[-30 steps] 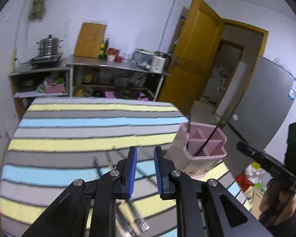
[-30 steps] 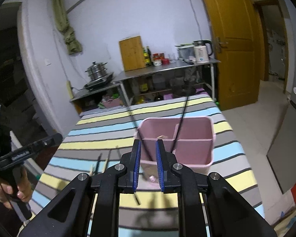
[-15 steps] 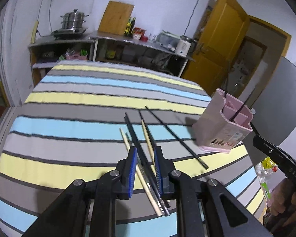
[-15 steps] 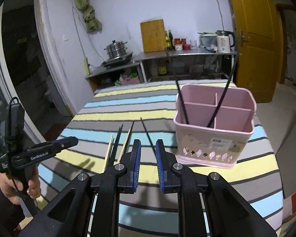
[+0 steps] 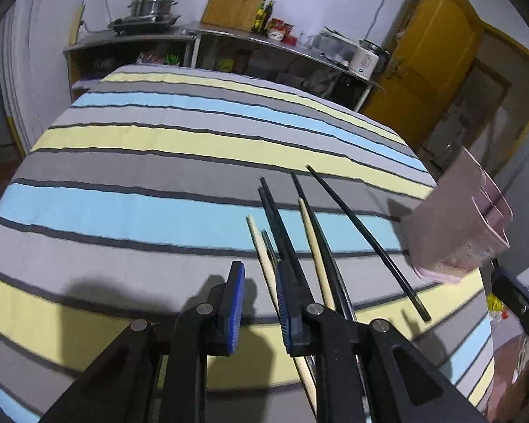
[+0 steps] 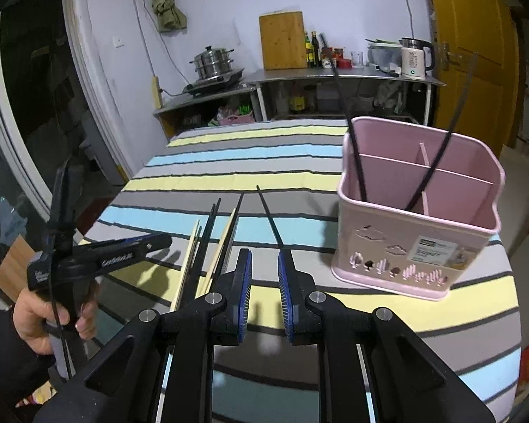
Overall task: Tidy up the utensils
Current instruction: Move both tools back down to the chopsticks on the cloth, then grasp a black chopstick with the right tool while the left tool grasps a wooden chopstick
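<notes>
**Lining up on the loose chopsticks**

Reaching for the next pick is where you stand: your left gripper (image 5: 259, 303) hangs low over the striped tablecloth (image 5: 158, 208) with its blue pads parted and nothing between them. The bundle of chopsticks (image 5: 292, 243) lies just to the right of that gap, pale wooden ones mixed with black, and one pale stick passes under the right-hand pad. Your right gripper (image 6: 265, 290) is likewise released and empty, pointing at the cloth between the bundle and the pink utensil basket (image 6: 416, 246).

The basket stands upright near the table's right edge, well apart from the bundle, and already carries two black chopsticks (image 6: 356, 148) leaning in its compartments. So the sorting looks partly done, with several sticks left on the cloth.

Next, you need to slide the left gripper a touch to the right so one stick sits squarely between the pads, then clench. The sticks lie close together and partly crossed; aim for the lone black chopstick (image 5: 363, 236) on the outside or the outermost pale one, or you risk pinching two at once.
</notes>
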A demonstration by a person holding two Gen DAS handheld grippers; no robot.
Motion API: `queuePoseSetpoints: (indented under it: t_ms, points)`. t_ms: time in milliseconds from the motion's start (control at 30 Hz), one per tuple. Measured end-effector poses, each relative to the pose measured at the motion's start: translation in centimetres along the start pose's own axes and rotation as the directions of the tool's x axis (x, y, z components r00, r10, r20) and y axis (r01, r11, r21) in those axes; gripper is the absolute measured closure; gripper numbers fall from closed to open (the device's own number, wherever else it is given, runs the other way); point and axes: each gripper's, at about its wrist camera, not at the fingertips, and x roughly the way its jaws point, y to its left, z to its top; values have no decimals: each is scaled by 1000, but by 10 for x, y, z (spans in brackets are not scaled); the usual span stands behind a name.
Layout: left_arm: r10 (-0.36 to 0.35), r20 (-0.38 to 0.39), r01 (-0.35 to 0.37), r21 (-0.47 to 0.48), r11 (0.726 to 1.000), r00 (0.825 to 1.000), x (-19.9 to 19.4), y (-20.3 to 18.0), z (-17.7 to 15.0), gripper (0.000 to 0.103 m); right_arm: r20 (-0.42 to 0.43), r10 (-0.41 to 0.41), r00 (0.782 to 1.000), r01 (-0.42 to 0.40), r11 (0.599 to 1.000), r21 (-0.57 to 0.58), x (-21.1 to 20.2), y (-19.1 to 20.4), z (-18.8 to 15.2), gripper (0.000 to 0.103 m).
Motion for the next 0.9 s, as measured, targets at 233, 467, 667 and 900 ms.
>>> queuePoseSetpoints:
  t_ms: [233, 467, 667, 900]
  points:
    - [6, -12, -6, -38, 999, 1000, 27, 6, 23, 86, -44, -5, 999, 3, 998, -55, 37, 13, 5, 87]
    - [68, -48, -68, 11, 998, 996, 51, -1, 32, 86, -68, 2, 998, -7, 998, -68, 57, 15, 6, 87]
    - [114, -28, -111, 101, 989, 993, 50, -5, 27, 87, -87, -27, 996, 20, 997, -76, 74, 14, 11, 87]
    - [91, -35, -88, 69, 994, 995, 39, 16, 26, 89, -134, -93, 987, 73, 986, -149, 107, 21, 20, 87]
